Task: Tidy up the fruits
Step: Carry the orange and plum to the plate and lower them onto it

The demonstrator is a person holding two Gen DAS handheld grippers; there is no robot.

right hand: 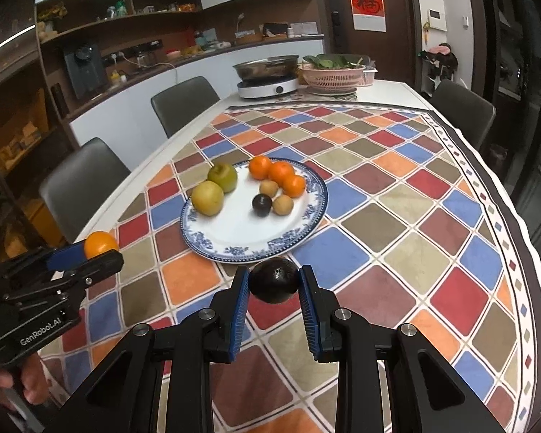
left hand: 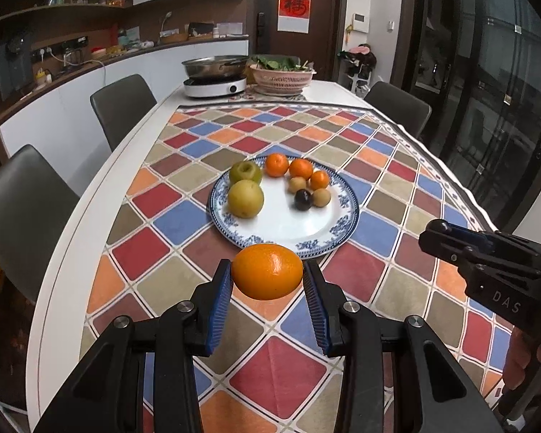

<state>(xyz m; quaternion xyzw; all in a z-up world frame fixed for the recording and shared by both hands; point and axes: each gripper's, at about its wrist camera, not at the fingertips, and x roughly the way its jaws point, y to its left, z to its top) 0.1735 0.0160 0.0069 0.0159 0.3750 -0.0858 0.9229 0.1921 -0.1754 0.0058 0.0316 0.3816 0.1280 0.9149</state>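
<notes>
My left gripper (left hand: 267, 270) is shut on an orange (left hand: 267, 271), held above the cloth just in front of the plate. My right gripper (right hand: 275, 281) is shut on a dark round fruit (right hand: 275, 280), also lifted near the plate's front rim. The blue-and-white plate (left hand: 288, 227) carries two green pears (left hand: 245, 197), three small oranges (left hand: 299, 169), two tan fruits and a dark plum (left hand: 303, 199). In the right wrist view the left gripper (right hand: 90, 252) appears at the left with its orange (right hand: 99, 242). The same plate (right hand: 234, 231) lies ahead there.
A chequered cloth (left hand: 277, 368) covers the white table (left hand: 65, 263). At the far end stand an induction hob with a steel pan (left hand: 215, 72) and a pink basket of greens (left hand: 283, 75). Grey chairs (left hand: 122, 108) line the table sides. A hand (right hand: 29, 386) holds the left gripper.
</notes>
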